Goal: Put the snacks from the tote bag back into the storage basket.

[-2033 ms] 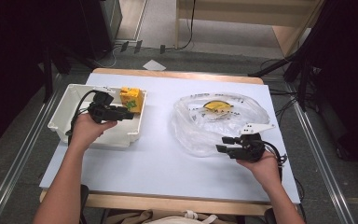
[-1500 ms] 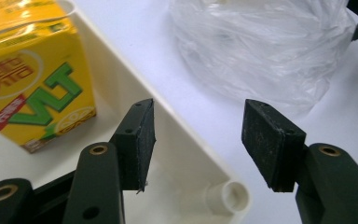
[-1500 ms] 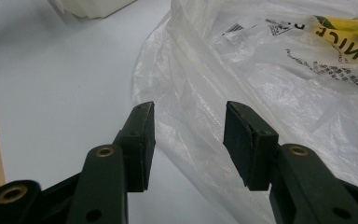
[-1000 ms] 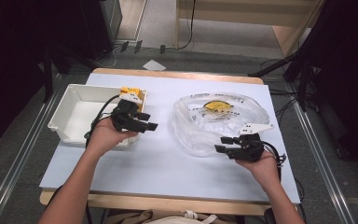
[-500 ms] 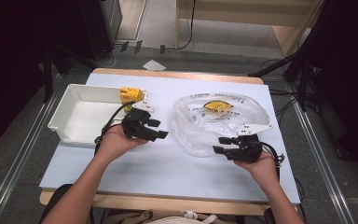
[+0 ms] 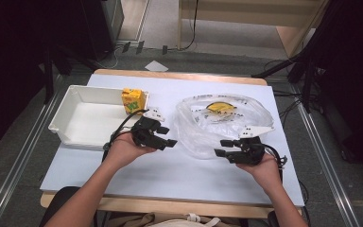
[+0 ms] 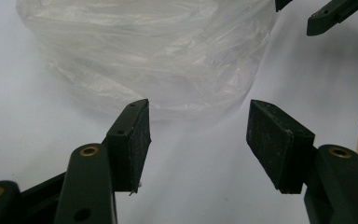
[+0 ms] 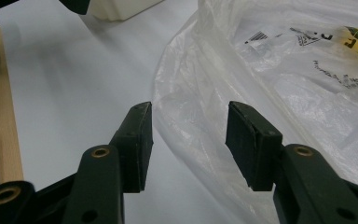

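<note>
A crumpled clear plastic bag (image 6: 222,120) with a yellow and black print lies on the right half of the white tabletop. My left gripper (image 6: 169,136) hovers just left of the bag, open and empty, its jaws pointing at the bag (image 7: 149,51). In the left gripper view my left gripper (image 7: 198,116) has only bare table between its pads. My right gripper (image 6: 221,147) stands open at the bag's near edge. In the right gripper view the bag's rim (image 8: 284,70) runs up between the pads of my right gripper (image 8: 189,112), which do not press on it.
A white tray (image 6: 71,118) sits at the left of the table, with a yellow carton (image 6: 133,100) upright in its far right corner. The table's wooden edge (image 6: 170,205) runs along the near side. Cables and a dark frame stand on the floor beyond.
My left hand has left the tray and the yellow carton and moved right, toward the bag. The right hand has kept its place by the bag.
</note>
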A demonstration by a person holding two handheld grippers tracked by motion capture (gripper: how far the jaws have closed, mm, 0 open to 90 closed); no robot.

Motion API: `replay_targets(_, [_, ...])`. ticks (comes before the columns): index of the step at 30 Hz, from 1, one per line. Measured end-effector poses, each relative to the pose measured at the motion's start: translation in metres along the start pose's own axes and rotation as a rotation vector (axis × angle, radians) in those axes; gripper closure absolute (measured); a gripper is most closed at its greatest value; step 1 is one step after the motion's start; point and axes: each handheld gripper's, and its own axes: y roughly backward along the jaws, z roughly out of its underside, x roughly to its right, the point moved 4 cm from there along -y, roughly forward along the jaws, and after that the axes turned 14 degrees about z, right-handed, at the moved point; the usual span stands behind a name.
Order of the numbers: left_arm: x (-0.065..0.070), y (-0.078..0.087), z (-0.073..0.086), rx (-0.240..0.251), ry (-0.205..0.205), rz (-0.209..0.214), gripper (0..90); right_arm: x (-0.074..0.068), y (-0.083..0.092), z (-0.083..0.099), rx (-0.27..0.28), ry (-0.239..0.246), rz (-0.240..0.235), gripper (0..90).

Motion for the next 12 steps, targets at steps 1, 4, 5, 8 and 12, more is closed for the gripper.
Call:
replay_targets(1, [0.0006,-0.0012,0.0003,-0.004,-0.004,0.001,40.8,-0.0005,-0.0001,0.0001,-0.001,0.001,-0.003,52.2])
replay_targets(4, [0.0030,-0.0046,0.0005,-0.009,-0.007,0.013,40.8,-0.0013,-0.0008,0.0000,-0.002,0.009,-0.003,52.0])
replay_targets(5, [0.0034,-0.0054,0.0008,-0.012,-0.013,0.014,40.8,-0.0018,-0.0011,0.0000,-0.002,0.011,-0.007,52.0])
replay_targets(8, [0.0039,-0.0072,0.0009,-0.012,-0.009,0.015,40.8,-0.0025,-0.0015,0.0003,-0.008,0.014,-0.011,52.0])
replay_targets(12, [0.0059,-0.0094,0.0025,-0.015,-0.013,0.018,39.9,-0.0032,-0.0019,0.0007,-0.010,0.022,-0.013,51.9])
